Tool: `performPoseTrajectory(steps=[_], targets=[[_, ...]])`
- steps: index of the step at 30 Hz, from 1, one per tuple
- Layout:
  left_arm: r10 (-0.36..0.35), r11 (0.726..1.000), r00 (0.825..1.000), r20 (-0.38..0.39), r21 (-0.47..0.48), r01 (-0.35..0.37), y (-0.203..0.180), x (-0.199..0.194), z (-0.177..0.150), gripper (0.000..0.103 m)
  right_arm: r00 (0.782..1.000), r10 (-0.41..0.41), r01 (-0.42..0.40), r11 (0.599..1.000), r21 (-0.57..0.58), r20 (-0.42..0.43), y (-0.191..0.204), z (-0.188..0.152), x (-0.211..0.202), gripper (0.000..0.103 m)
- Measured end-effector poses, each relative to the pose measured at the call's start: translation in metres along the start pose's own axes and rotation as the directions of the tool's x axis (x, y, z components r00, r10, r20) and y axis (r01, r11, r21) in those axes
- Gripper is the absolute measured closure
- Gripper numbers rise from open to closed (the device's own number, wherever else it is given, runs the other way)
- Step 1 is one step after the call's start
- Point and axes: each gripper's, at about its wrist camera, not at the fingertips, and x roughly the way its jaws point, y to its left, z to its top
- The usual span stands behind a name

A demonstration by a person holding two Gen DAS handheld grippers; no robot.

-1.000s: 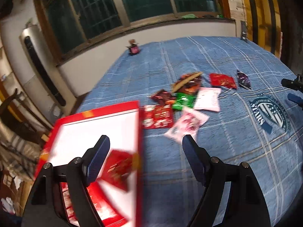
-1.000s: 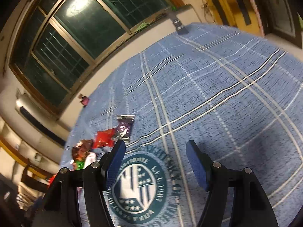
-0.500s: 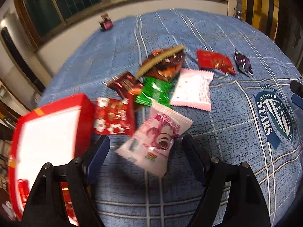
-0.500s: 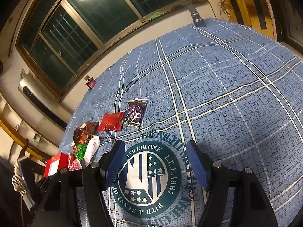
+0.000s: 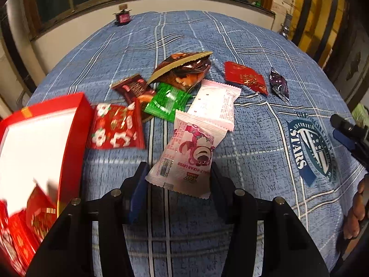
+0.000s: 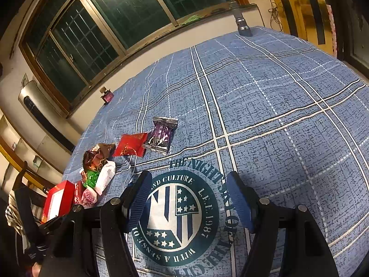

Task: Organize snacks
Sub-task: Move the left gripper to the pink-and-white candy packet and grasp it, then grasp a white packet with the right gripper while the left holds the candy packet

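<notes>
left gripper (image 5: 176, 177): jaws just closing onto crinkly pink pouch (image 5: 190, 154) | right gripper (image 6: 188, 204): wide, empty over woven cloth (image 6: 265, 106)

red box (image 5: 76, 124): left side cut off | packets inside (image 5: 27, 228): blurred | hand (image 5: 356, 210): cropped

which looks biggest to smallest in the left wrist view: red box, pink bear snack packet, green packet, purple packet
1. red box
2. pink bear snack packet, though it lies nearest the camera, so its lead is unsure
3. green packet
4. purple packet, farthest off, so its real size may be closer to the green one's
</notes>
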Motion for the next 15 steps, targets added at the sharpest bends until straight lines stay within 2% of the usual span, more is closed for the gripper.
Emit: performPoseTrajectory(steps=[2, 5, 8, 13, 15], targets=[[-0.013, 1.0, 1.0, -0.002, -0.021, 0.012, 0.002, -0.007, -0.011, 0.053, 1.0, -0.001, 0.001, 1.0, -0.019, -0.002, 0.003, -0.001, 0.0, 0.033], [-0.002, 1.0, 1.0, -0.006, -0.023, 0.002, 0.003, -0.021, -0.033, 0.053, 0.998, 0.048, -0.05, 0.998, -0.03, -0.044, 0.01, -0.004, 0.004, 0.033], [-0.001, 0.999, 1.0, -0.007, -0.039, 0.001, 0.01, -0.034, -0.052, 0.053, 0.995, 0.064, -0.069, 0.996, -0.055, -0.08, 0.026, -0.006, 0.007, 0.033], [-0.014, 1.0, 1.0, -0.006, -0.025, 0.014, 0.01, -0.043, -0.066, 0.053, 0.981, 0.076, -0.097, 0.989, -0.113, -0.178, 0.08, -0.003, 0.024, 0.033], [-0.016, 1.0, 1.0, 0.0, -0.02, 0.016, 0.01, -0.044, -0.068, 0.053, 0.978, 0.035, -0.067, 0.986, -0.153, -0.206, 0.107, -0.001, 0.04, 0.033]])
